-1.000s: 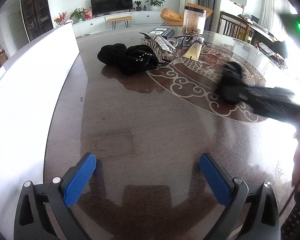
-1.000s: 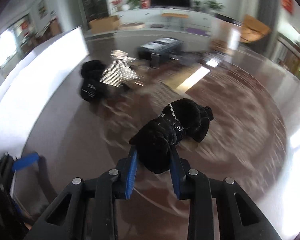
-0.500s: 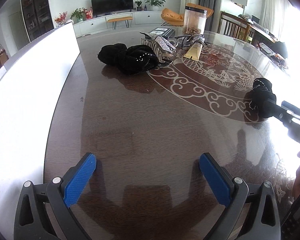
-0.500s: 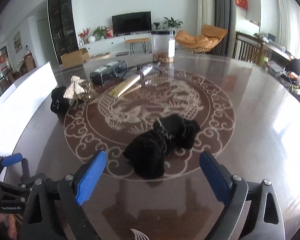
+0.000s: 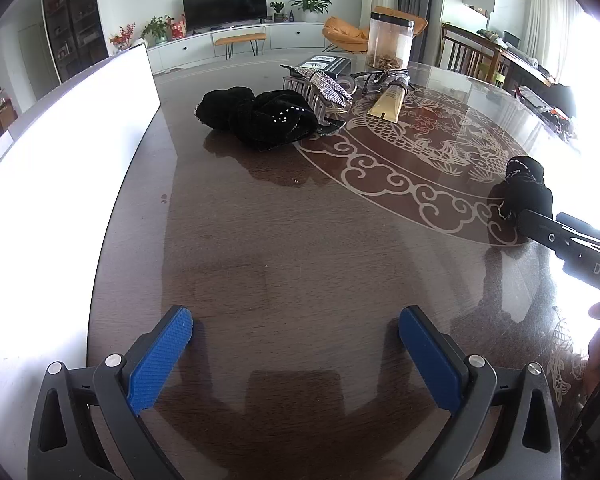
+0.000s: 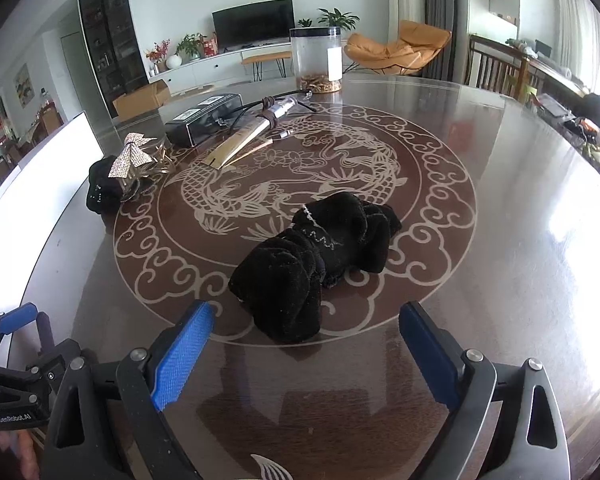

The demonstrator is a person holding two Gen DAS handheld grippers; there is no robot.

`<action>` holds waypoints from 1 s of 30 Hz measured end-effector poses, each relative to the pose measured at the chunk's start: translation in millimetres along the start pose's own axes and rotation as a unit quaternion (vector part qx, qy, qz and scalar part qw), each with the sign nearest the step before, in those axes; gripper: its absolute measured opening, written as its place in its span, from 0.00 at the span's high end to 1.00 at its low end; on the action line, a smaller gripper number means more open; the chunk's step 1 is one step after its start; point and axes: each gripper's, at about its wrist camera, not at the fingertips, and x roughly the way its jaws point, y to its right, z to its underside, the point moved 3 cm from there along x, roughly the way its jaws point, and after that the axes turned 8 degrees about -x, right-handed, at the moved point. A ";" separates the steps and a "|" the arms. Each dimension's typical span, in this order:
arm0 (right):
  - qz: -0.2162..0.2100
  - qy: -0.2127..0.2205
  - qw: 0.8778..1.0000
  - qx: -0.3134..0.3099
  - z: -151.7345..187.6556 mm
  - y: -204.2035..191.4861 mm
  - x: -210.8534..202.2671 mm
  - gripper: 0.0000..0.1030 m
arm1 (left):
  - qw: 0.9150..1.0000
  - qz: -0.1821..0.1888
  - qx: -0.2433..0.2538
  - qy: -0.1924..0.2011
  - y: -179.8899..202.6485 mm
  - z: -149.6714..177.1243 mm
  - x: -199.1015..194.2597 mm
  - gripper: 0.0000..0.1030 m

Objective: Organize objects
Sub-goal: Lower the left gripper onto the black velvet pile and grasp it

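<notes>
A black velvet scrunchie (image 6: pixel 316 256) lies on the dark round table (image 6: pixel 500 280), on the edge of the white dragon pattern. My right gripper (image 6: pixel 306 328) stands open just behind it, its blue pads (image 6: pixel 182 354) wide apart and touching nothing. The left wrist view shows this scrunchie (image 5: pixel 526 190) at the far right, just beyond the right gripper's black finger. A second black scrunchie (image 5: pixel 260 116) with sparkles lies at the far left of the table. My left gripper (image 5: pixel 296 348) hangs open over bare table.
Beside the far scrunchie lie a sparkly bow hair claw (image 6: pixel 136 156), a black box (image 6: pixel 204 118), a gold tube (image 6: pixel 240 142), glasses (image 5: pixel 374 80) and a clear jar (image 6: pixel 318 60). A white board (image 5: pixel 60 140) borders the table's left edge.
The right gripper opened and let the black scrunchie down on the table, after carrying it rightward. The left gripper stayed still.
</notes>
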 end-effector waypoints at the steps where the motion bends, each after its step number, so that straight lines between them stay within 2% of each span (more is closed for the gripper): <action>1: 0.000 -0.001 1.000 0.000 0.1 -0.1 0.3 0.08 | 1.000 0.000 0.000 0.000 0.0 0.0 0.1 0.00; 17: 0.000 -0.006 1.000 0.000 0.4 0.4 2.2 0.08 | 1.000 0.000 0.000 -0.001 -0.1 0.2 0.1 0.00; 20: -0.001 -0.007 1.000 0.000 0.5 0.8 2.2 0.08 | 1.000 0.002 -0.007 -0.017 -1.7 -5.3 3.5 0.00; 22: -0.003 -0.008 1.000 0.000 0.4 0.7 2.9 0.08 | 0.999 0.023 -0.036 -0.026 -5.6 -12.6 3.6 0.00; 23: -0.004 -0.008 1.000 0.001 0.4 0.6 3.4 0.08 | 0.996 0.053 -0.066 -0.028 -9.9 -18.7 2.8 0.00; 25: -0.005 -0.009 1.000 0.001 0.5 0.3 4.0 0.08 | 0.991 0.077 -0.107 -0.022 -16.5 -33.6 4.0 0.00; 28: -0.007 -0.012 1.000 -0.001 0.3 -0.7 5.7 0.08 | 0.988 0.054 -0.142 -0.006 -23.6 -71.0 14.9 0.00; 30: -0.007 -0.012 1.000 -0.001 0.2 -1.0 6.1 0.08 | 0.984 0.039 -0.172 0.019 -31.5 -101.9 23.7 0.00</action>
